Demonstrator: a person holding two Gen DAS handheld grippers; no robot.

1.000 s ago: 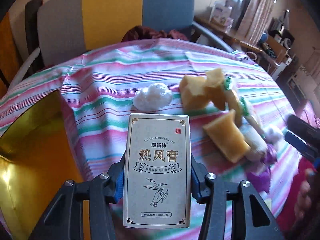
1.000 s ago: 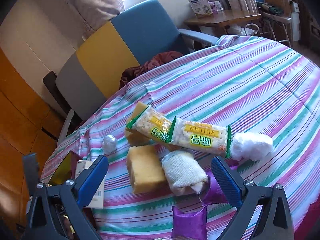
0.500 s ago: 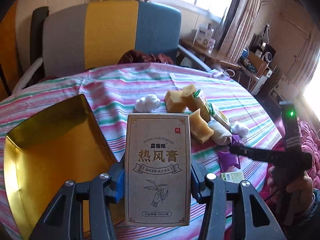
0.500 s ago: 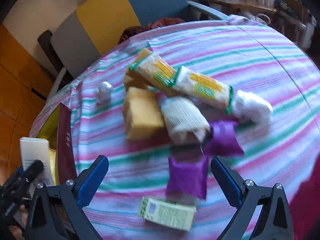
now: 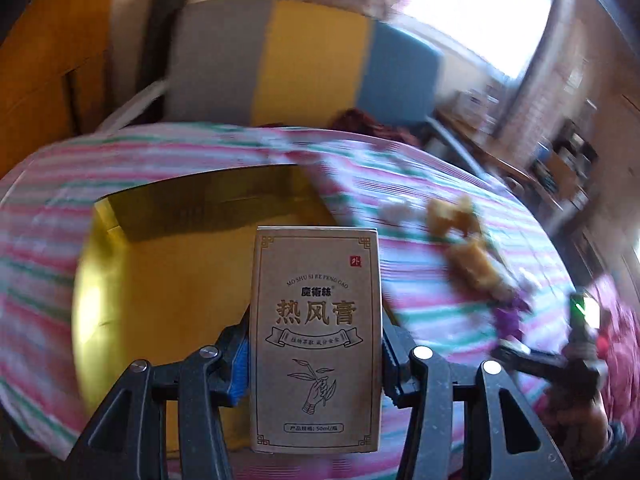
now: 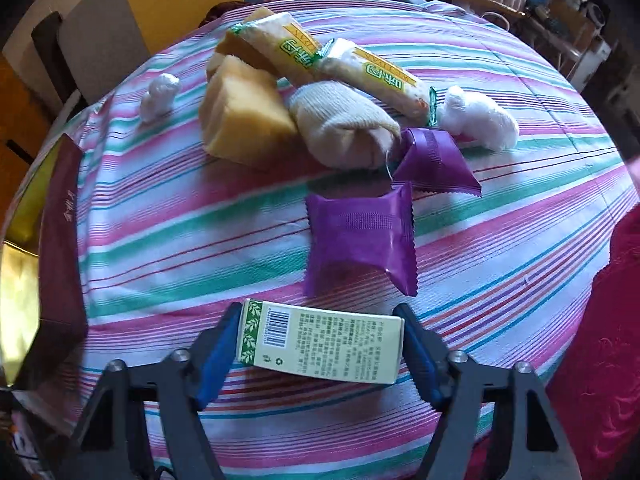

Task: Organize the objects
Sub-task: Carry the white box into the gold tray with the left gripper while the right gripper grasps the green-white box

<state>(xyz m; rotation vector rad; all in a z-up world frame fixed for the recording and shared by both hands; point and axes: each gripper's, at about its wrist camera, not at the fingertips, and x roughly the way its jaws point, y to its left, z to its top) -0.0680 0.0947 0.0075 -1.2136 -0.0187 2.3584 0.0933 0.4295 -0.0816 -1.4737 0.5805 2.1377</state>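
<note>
The right claw (image 6: pixel 320 344) was closing around a flat pale-green cardboard box (image 6: pixel 320 346) lying on the striped-cloth surface (image 6: pixel 180 240), just below a purple foil packet (image 6: pixel 360 236).

Left gripper (image 5: pixel 314 354) pointed steeply downward, both blue pads clamped against the sides of an upright tan box (image 5: pixel 316 340). Right gripper (image 6: pixel 320 350) aimed more steeply down near the table's front edge, jaws closing around a pale green carton (image 6: pixel 320 344).

Daylight from window (image 5: pixel 476 12), blown out; left view motion-blurred; fisheye bending, dark corners; soft shadows under items.
</note>
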